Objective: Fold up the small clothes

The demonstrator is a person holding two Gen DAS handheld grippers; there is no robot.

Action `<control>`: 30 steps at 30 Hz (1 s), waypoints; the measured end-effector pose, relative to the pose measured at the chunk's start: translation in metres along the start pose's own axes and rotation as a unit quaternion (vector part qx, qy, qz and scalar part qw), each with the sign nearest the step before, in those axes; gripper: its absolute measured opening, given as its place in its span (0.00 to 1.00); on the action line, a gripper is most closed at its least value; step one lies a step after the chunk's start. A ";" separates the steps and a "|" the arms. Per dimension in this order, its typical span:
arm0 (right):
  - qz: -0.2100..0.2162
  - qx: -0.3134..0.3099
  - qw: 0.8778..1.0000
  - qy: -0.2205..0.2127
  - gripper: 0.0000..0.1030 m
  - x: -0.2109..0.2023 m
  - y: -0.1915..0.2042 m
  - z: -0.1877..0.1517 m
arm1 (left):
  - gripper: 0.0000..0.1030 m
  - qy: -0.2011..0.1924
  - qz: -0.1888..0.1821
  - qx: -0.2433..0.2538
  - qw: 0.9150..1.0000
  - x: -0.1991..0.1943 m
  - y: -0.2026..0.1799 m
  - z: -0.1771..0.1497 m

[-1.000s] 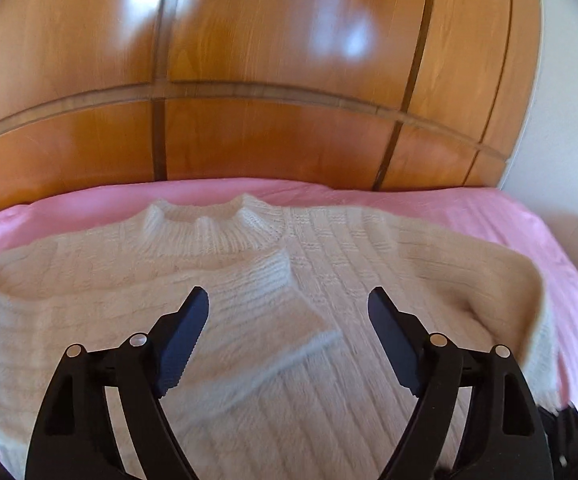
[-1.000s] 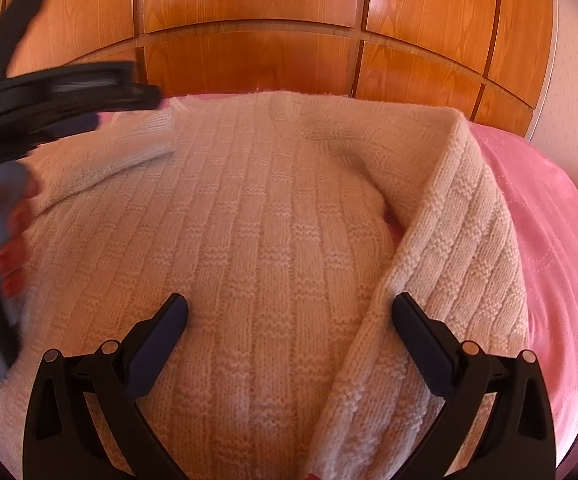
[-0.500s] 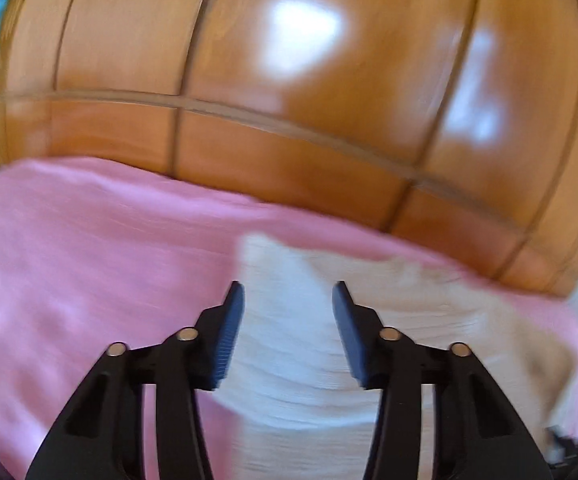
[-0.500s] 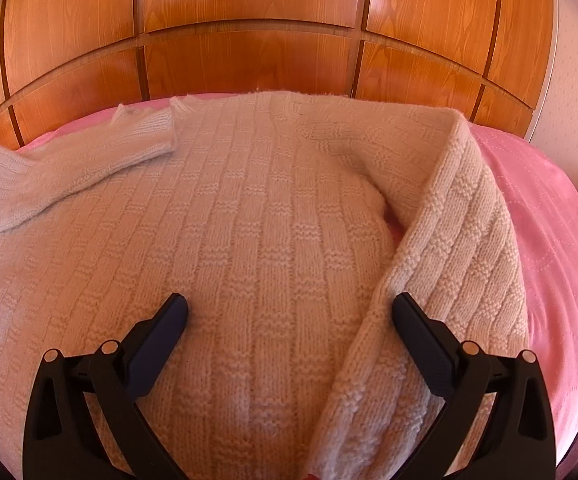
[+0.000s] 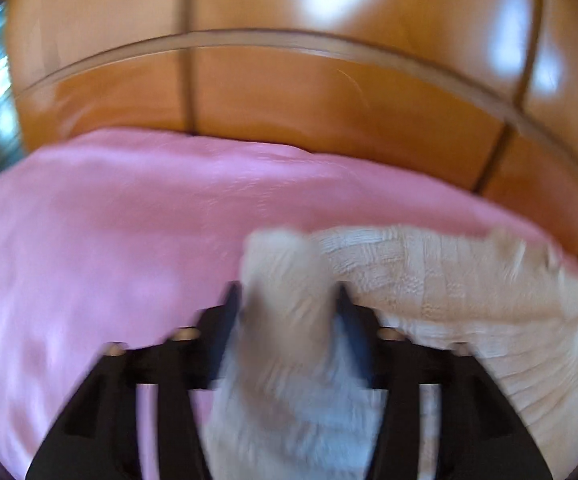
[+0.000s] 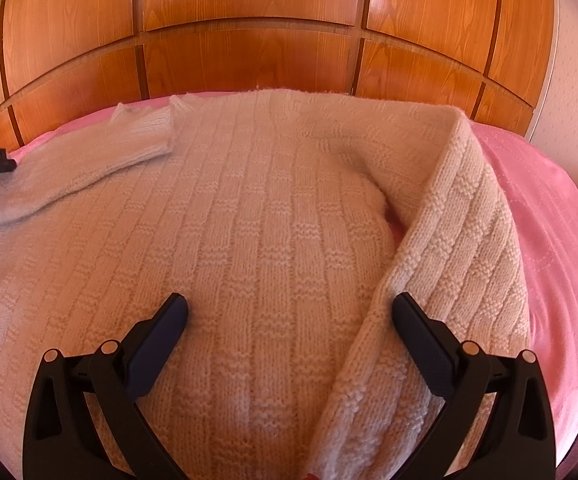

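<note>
Cream sweater (image 6: 257, 248) spread on pink bed (image 6: 549, 208). Left tongs (image 5: 287, 300), released one second ago, now clenched on sleeve cuff (image 5: 281, 264); view blurred. Right tongs (image 6: 289, 312) held released above body, unchanged. Sleeve fold judged under way.

Bare pink bed (image 5: 121, 216) open left of the sweater (image 6: 249, 240), bare strip of bed along its right edge, wooden headboard (image 6: 249, 56) walling the far side, folded sleeve (image 6: 461, 240) ridged beside right gripper (image 6: 289, 312)
</note>
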State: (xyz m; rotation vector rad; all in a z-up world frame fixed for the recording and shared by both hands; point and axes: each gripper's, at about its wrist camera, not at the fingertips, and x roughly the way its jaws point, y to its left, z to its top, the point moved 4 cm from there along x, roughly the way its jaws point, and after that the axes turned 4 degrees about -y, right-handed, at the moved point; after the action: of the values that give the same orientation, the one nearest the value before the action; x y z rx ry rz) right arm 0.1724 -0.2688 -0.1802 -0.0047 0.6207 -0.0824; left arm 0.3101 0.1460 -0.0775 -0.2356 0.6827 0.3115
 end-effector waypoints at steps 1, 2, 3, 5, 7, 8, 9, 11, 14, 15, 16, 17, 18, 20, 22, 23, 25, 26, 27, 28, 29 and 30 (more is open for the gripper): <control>-0.001 -0.001 1.000 0.001 0.98 0.000 0.000 0.000 | 0.70 -0.017 0.014 -0.027 0.999 -0.015 0.005 -0.006; -0.003 -0.003 1.000 0.003 0.98 0.000 0.001 0.001 | 0.70 -0.041 0.019 -0.058 0.997 -0.035 0.011 -0.015; -0.006 -0.004 1.000 0.008 0.98 0.001 0.002 0.002 | 0.70 -0.054 0.007 -0.074 0.996 -0.050 0.014 -0.025; -0.007 -0.007 1.000 0.023 0.98 0.001 0.006 0.005 | 0.70 -0.065 -0.007 -0.073 0.995 -0.076 0.013 -0.052; 0.015 -0.006 0.999 0.029 0.98 -0.002 0.008 0.012 | 0.70 -0.077 -0.012 -0.064 0.995 -0.094 0.015 -0.075; 0.045 -0.002 0.999 0.021 0.98 -0.008 0.013 0.020 | 0.70 -0.083 -0.018 -0.071 0.994 -0.102 0.016 -0.082; 0.069 0.003 0.998 0.014 0.98 -0.011 0.016 0.026 | 0.70 -0.089 -0.025 -0.084 0.992 -0.109 0.021 -0.088; 0.117 0.022 0.993 0.008 0.98 -0.011 0.023 0.043 | 0.70 -0.095 -0.025 -0.102 0.990 -0.114 0.025 -0.092; 0.171 0.078 0.982 0.028 0.95 0.013 0.027 0.069 | 0.70 -0.077 -0.033 -0.129 0.988 -0.104 0.031 -0.095; 0.182 0.094 0.978 0.034 0.92 0.023 0.029 0.076 | 0.70 -0.059 -0.035 -0.139 0.988 -0.095 0.034 -0.096; 0.194 0.104 0.975 0.040 0.87 0.031 0.032 0.083 | 0.70 -0.045 -0.038 -0.148 0.987 -0.087 0.035 -0.098; 0.208 0.112 0.971 0.049 0.83 0.043 0.038 0.091 | 0.70 -0.021 -0.044 -0.164 0.985 -0.076 0.039 -0.102; 0.218 0.115 0.967 0.057 0.82 0.054 0.044 0.098 | 0.70 -0.004 -0.048 -0.176 0.983 -0.068 0.043 -0.104; 0.231 0.118 0.963 0.070 0.76 0.073 0.054 0.108 | 0.70 -0.011 -0.051 -0.177 0.983 -0.068 0.043 -0.105; 0.244 0.138 0.956 0.091 0.62 0.092 0.063 0.111 | 0.70 -0.010 -0.047 -0.166 0.985 -0.065 0.038 -0.105; 0.249 0.147 0.952 0.097 0.55 0.098 0.065 0.111 | 0.70 -0.008 -0.045 -0.163 0.986 -0.063 0.037 -0.106; 0.246 0.153 0.951 0.108 0.48 0.108 0.070 0.112 | 0.73 -0.009 -0.046 -0.162 0.986 -0.062 0.036 -0.105; 0.245 0.149 0.952 0.104 0.32 0.109 0.074 0.115 | 0.73 -0.010 -0.050 -0.162 0.986 -0.063 0.038 -0.106; 0.248 0.141 0.954 0.096 0.16 0.108 0.077 0.118 | 0.74 -0.010 -0.050 -0.162 0.985 -0.063 0.038 -0.106; 0.246 0.135 0.956 0.088 0.06 0.106 0.077 0.122 | 0.75 -0.009 -0.050 -0.161 0.986 -0.062 0.037 -0.106; 0.237 0.136 0.959 0.069 0.05 0.103 0.073 0.128 | 0.76 -0.009 -0.050 -0.160 0.986 -0.061 0.037 -0.105; 0.235 0.143 0.960 0.048 0.05 0.100 0.066 0.133 | 0.78 -0.008 -0.052 -0.158 0.986 -0.061 0.036 -0.105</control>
State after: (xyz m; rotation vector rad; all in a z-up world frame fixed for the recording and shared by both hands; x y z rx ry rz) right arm 0.3357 -0.2132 -0.1317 0.4278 0.6883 0.2905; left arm 0.1917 0.1344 -0.1212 -0.5692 0.6012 0.3213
